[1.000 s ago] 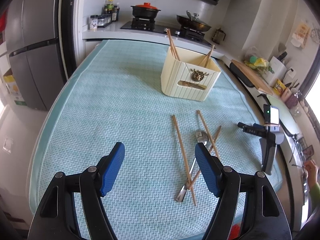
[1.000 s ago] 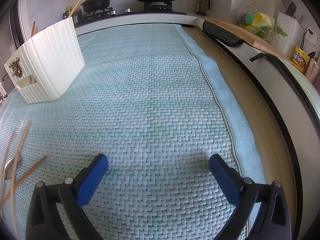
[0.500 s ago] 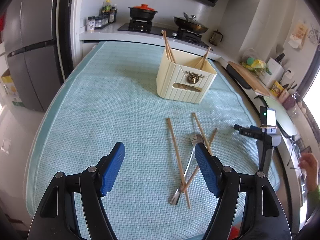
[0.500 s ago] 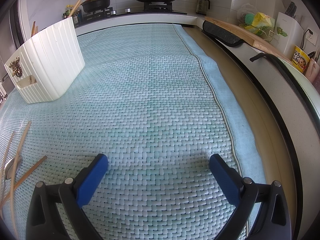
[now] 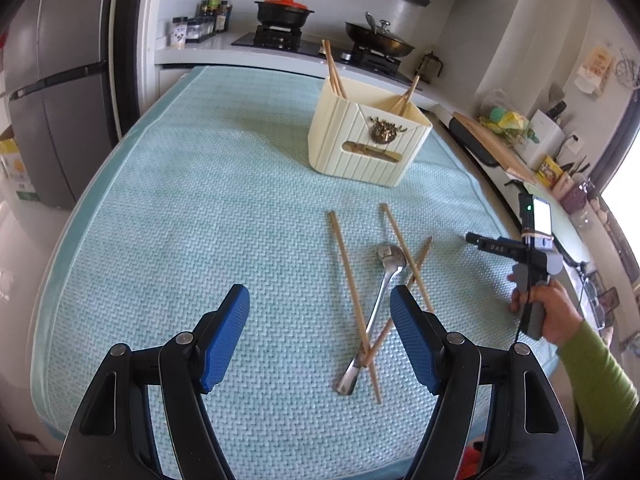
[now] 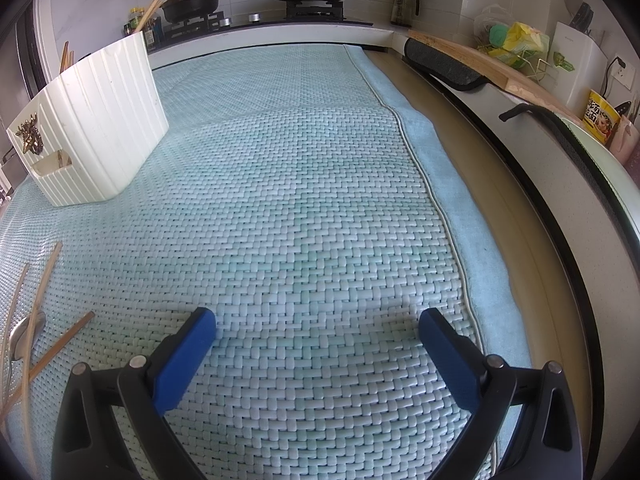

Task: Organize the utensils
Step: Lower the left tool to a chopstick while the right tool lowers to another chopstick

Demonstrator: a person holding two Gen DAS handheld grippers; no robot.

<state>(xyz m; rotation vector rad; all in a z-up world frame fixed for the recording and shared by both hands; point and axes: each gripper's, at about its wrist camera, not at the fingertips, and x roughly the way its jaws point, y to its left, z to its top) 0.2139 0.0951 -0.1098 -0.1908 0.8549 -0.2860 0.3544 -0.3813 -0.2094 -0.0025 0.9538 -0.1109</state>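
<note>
A metal spoon (image 5: 380, 294) and three wooden chopsticks (image 5: 349, 276) lie crossed on the light blue woven mat (image 5: 200, 208). A cream ribbed utensil holder (image 5: 368, 136) stands beyond them with chopsticks in it. My left gripper (image 5: 320, 312) is open and empty, above the mat just left of the spoon's handle. My right gripper (image 6: 318, 330) is open and empty over bare mat, with the holder (image 6: 96, 132) far left and the spoon (image 6: 24, 334) and chopsticks (image 6: 40, 308) at the left edge. The right gripper's body (image 5: 532, 264) shows in the left wrist view, held in a hand.
A stove with a red-lidded pot (image 5: 284, 10) and a pan (image 5: 378, 40) stands behind the table. A fridge (image 5: 52, 92) is at the left. A counter with a cutting board (image 6: 484, 68) and bottles runs along the right. The mat's right edge (image 6: 440, 208) borders a tan strip.
My left gripper has drawn back and lifted a little, so the holder and the utensils sit further off. The right gripper has not moved.
</note>
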